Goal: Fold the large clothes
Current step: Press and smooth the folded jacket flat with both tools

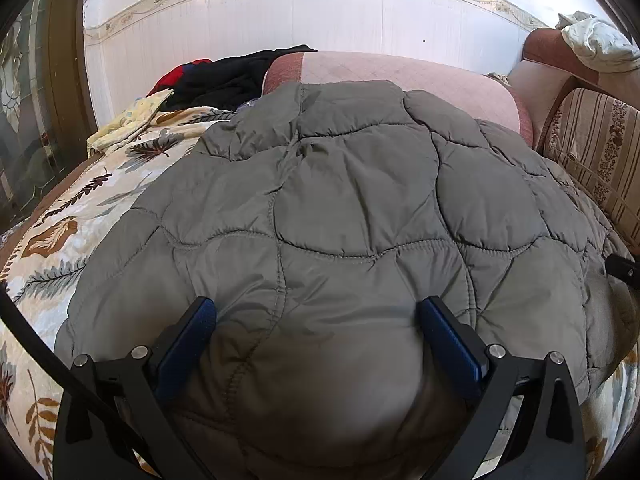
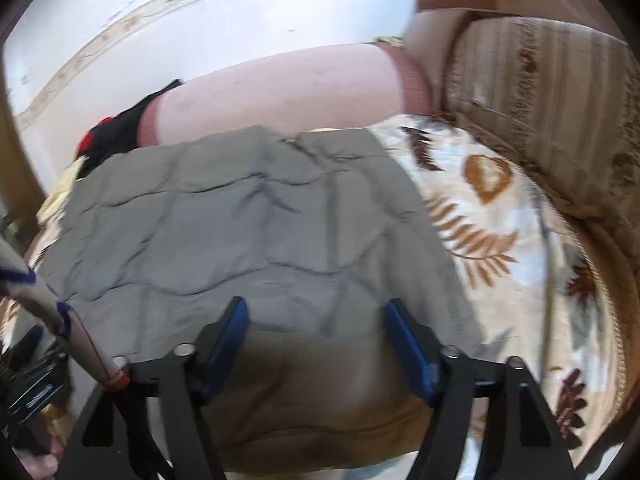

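A grey quilted jacket lies spread on a leaf-patterned bed cover. My left gripper is open, its blue pads wide apart over the jacket's near edge, with nothing between them. In the right wrist view the same jacket lies flat, and my right gripper is open above its near edge, blue pads apart. That view is blurred by motion. The person's sleeve and the other gripper show at the lower left there.
A pink bolster cushion lies behind the jacket against the white tiled wall. Black and red clothes and a yellow cloth are piled at the back left. A striped sofa cushion stands at the right, with a white cloth above.
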